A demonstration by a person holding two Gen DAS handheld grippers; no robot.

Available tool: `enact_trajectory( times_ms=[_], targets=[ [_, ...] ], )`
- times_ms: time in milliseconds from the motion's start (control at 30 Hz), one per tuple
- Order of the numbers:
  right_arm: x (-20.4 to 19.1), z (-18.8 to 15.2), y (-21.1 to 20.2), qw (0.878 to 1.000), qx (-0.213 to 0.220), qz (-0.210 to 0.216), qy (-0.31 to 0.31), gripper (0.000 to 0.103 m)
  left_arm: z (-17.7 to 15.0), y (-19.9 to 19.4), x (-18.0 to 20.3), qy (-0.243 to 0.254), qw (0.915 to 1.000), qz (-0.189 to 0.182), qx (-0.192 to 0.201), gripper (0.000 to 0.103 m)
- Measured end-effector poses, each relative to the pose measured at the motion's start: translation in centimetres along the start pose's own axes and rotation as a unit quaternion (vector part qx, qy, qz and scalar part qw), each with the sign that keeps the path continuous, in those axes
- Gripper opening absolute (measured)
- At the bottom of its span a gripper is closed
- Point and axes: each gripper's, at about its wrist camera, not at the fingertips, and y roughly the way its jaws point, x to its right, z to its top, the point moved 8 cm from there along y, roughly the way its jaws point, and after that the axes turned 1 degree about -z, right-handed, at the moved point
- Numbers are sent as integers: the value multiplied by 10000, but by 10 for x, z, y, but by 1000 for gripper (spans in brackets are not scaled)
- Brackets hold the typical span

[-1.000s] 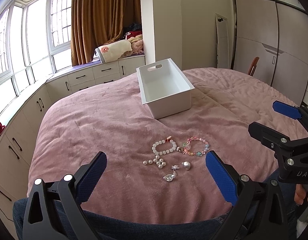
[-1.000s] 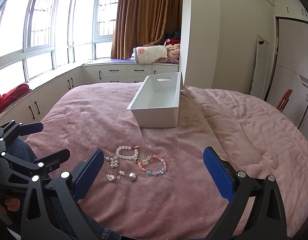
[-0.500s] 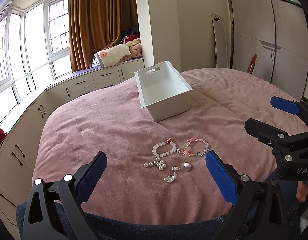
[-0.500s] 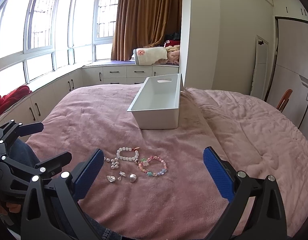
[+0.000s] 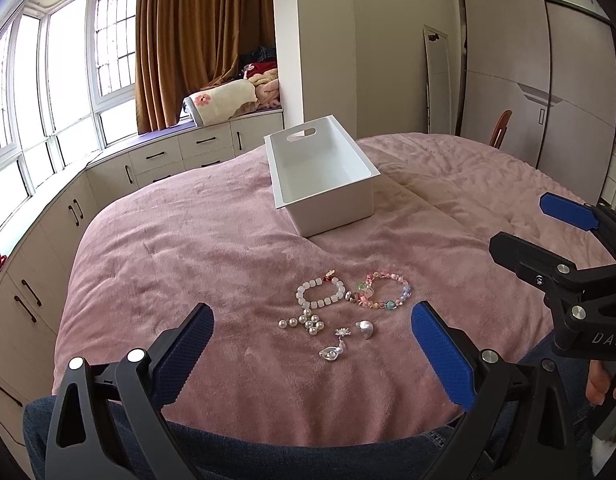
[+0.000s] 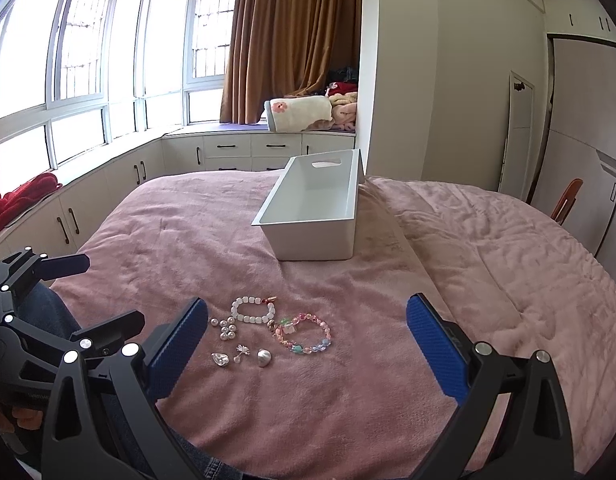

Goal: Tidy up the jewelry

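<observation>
Jewelry lies in a cluster on the pink blanket: a white bead bracelet, a pastel multicolour bracelet, loose pearls, a silver shell piece and a silver charm. An empty white bin stands beyond them. My left gripper is open and empty, just short of the cluster. My right gripper is open and empty, hovering near the cluster.
The bed fills the middle of both views. White drawers and cabinets run under the windows at left and back, with folded blankets on top. A wardrobe and a chair back stand at right.
Both grippers have shifted only slightly, the left view tilting up a little. The jewelry and bin have not moved. Both grippers stay open.
</observation>
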Motion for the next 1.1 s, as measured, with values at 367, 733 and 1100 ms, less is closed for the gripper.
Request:
enact_trajectory(
  times_ms=[367,733,1100],
  targets=[
    [0,0,-1,10000,-6,6,-8,98,-1,0,-1,-25,10000,-3,-10,100],
    [0,0,-1,10000,-6,-10,-13,98,-2,0,-1,-20,10000,-5,-29,100],
    [5,-1,11,9995,-221,-208,-44,98,0,18,-6,-140,9995,-21,-279,100]
  ],
)
